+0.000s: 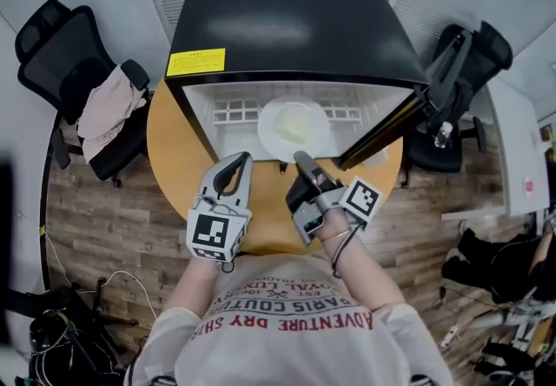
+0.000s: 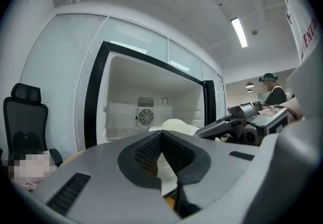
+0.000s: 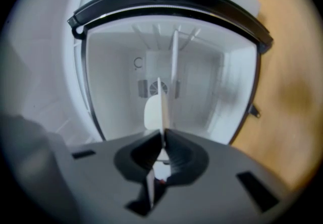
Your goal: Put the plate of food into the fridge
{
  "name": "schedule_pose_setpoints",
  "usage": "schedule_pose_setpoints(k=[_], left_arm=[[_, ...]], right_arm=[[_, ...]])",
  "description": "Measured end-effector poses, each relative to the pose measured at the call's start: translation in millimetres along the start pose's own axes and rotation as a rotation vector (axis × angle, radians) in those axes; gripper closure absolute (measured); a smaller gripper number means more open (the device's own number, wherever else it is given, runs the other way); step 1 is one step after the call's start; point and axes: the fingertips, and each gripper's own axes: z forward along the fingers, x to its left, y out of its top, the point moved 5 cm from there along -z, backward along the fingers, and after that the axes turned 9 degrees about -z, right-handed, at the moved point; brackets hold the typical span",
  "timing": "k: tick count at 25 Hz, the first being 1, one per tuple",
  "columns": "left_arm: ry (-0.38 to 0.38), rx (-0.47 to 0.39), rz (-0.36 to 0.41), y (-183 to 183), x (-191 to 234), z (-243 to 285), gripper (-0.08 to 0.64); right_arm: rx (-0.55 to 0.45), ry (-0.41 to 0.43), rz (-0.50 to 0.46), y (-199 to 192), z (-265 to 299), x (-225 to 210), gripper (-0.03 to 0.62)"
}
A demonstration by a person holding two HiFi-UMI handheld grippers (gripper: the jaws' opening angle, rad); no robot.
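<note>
A white plate [image 1: 294, 127] with a pale mound of food sits inside the open black fridge [image 1: 287, 19], on its white floor. My right gripper [image 1: 301, 158] is shut on the plate's near rim. In the right gripper view the plate [image 3: 160, 109] shows edge-on, running from between the closed jaws [image 3: 162, 137] into the fridge. My left gripper [image 1: 241, 158] hovers over the table just left of the plate, at the fridge's front edge, shut with nothing held. In the left gripper view its tips [image 2: 161, 134] meet, with the plate and food [image 2: 177, 124] beyond them.
The fridge stands on a round wooden table [image 1: 174, 158]. Its door [image 1: 391, 119] hangs open to the right. One black office chair [image 1: 78, 80] with cloth draped on it stands at the left, and another chair [image 1: 460, 71] at the right. Cables lie on the floor [image 1: 69, 323].
</note>
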Motion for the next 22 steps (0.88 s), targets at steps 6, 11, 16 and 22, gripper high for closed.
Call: schedule_pose_setpoints(k=[6,11,16,22], left_arm=[[-0.011,0.012,-0.003,-2.4,17.0,-0.3,0.534],[-0.012,0.021,-0.019,-4.5,28.6,-0.6,0.534],[-0.025,0.021,-0.011,-5.2,35.6,3.8,0.534],[-0.028,0.030,-0.022,-8.9,41.1,9.8,0.534]], right_arm=[[-0.040,-0.011,0.033,1.5,18.6,-3.2,0.552],[-0.057,-0.022,0.045,1.7,30.4,-4.6,0.551],[-0.071,-0.017,0.058,4.4,43.2,-3.9,0.545],[-0.082,-0.026,0.066,10.0,56.8,-3.3,0.545]])
